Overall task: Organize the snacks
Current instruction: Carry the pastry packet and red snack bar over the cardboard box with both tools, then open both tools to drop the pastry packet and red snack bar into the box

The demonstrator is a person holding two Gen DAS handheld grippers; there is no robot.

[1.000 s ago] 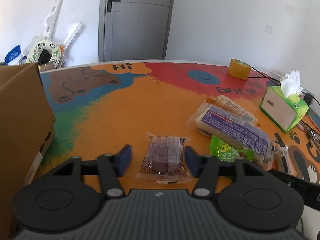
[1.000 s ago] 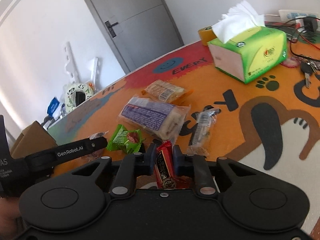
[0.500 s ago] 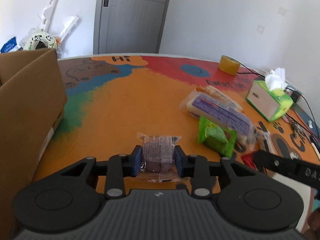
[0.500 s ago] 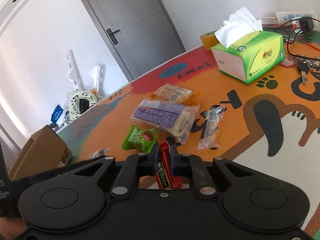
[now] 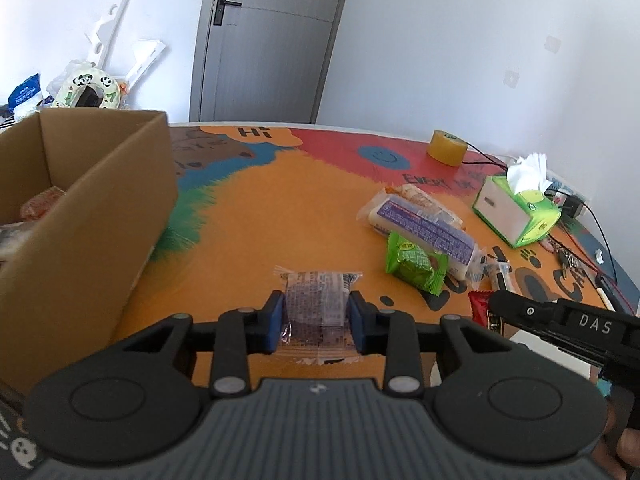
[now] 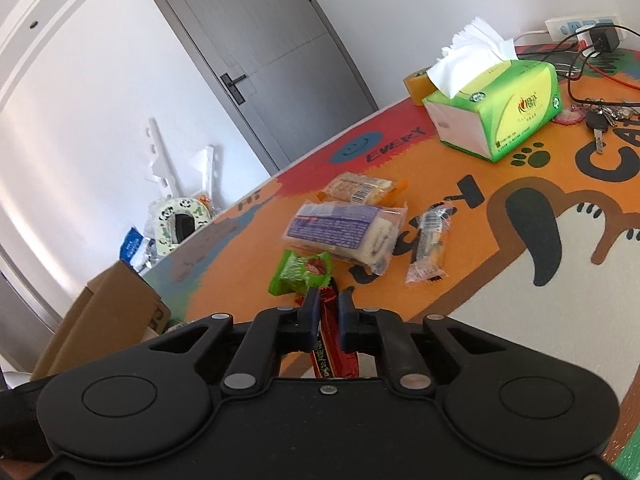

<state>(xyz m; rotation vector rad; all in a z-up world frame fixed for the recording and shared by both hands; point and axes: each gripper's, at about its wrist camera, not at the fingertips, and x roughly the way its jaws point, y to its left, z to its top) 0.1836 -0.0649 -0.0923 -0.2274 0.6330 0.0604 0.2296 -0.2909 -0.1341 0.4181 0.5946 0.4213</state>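
**Both grippers carrying snacks above the table**

We are holding a clear-wrapped brown cake (image 5: 316,300) in the left gripper (image 5: 316,316), blue pads pressing both its sides, above the orange table mat (image 5: 280,208). The cardboard box (image 5: 100,208) is sitting just to its left, open-topped, packets inside. We are pinching a red snack packet (image 6: 330,344) in the right gripper (image 6: 329,316), jaws nearly together. Still lying on the mat: a green packet (image 6: 300,274), a purple-labelled loaf pack (image 6: 344,230), a biscuit pack (image 6: 358,188) behind it, and a small clear bar (image 6: 430,240). A tissue box (image 6: 500,120) is standing well beyond them.
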